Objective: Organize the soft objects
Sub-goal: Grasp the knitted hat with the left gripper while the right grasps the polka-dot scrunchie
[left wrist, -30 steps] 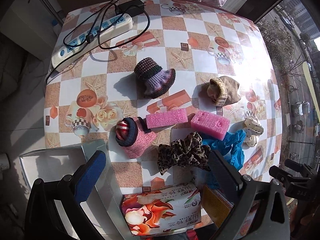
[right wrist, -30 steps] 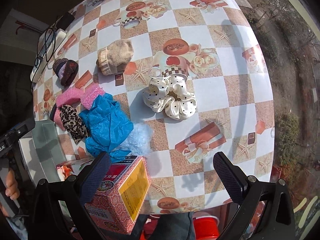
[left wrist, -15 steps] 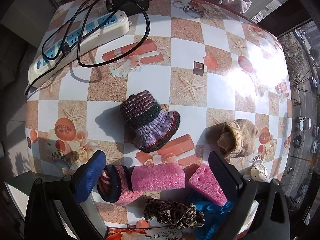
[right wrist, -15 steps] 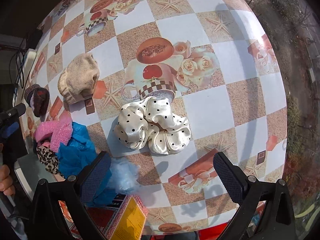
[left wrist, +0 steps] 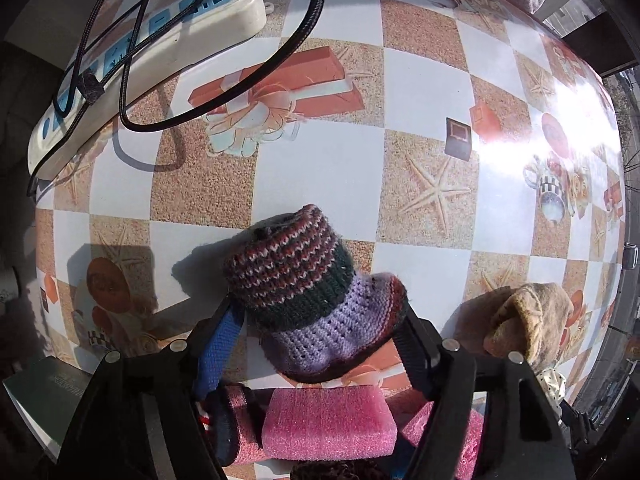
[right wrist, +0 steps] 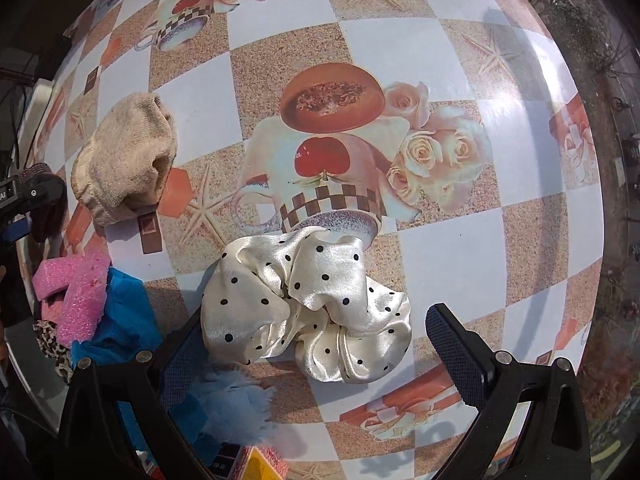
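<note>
Pink foam blocks (left wrist: 326, 422): 2 pcs.

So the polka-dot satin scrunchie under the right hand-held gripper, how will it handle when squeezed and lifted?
The scrunchie is probably floppy: its puffy folds should flatten between the fingers. Its glossy satin looks slippery, so a shallow pinch might slide off. It seems light and unlikely to roll.

You had almost nothing readable before you. The grey box (left wrist: 48, 380) at the lower left of your left wrist view carried a faint printed line, too small to read. The power strip's (left wrist: 148, 52) blue markings stayed illegible.
</note>
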The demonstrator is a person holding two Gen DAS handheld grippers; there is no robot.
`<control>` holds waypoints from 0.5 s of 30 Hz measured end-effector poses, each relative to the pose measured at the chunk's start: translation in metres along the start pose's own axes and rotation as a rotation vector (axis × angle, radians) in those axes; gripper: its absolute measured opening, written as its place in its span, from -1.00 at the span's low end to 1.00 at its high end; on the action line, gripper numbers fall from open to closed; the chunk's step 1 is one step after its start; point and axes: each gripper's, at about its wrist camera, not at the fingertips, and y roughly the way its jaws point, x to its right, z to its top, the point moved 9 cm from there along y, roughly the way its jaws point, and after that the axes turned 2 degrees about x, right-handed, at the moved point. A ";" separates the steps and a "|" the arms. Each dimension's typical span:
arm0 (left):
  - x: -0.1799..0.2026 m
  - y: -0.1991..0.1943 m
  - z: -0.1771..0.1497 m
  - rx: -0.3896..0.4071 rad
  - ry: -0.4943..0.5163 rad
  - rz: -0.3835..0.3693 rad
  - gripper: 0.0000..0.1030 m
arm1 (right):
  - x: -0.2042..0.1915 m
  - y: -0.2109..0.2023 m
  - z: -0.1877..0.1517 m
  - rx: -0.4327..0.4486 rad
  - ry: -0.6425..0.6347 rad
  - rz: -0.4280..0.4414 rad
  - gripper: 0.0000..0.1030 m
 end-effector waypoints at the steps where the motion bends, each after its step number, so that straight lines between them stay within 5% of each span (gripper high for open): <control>1: 0.000 0.000 0.000 0.000 0.002 0.008 0.26 | -0.002 0.001 -0.005 0.005 -0.006 -0.002 0.70; 7: 0.014 -0.010 -0.004 0.036 0.049 0.016 -0.02 | -0.015 -0.007 -0.006 0.023 -0.051 -0.015 -0.11; 15: 0.043 -0.048 -0.010 0.124 0.129 0.032 -0.03 | -0.017 -0.029 -0.005 0.059 -0.044 -0.002 -0.19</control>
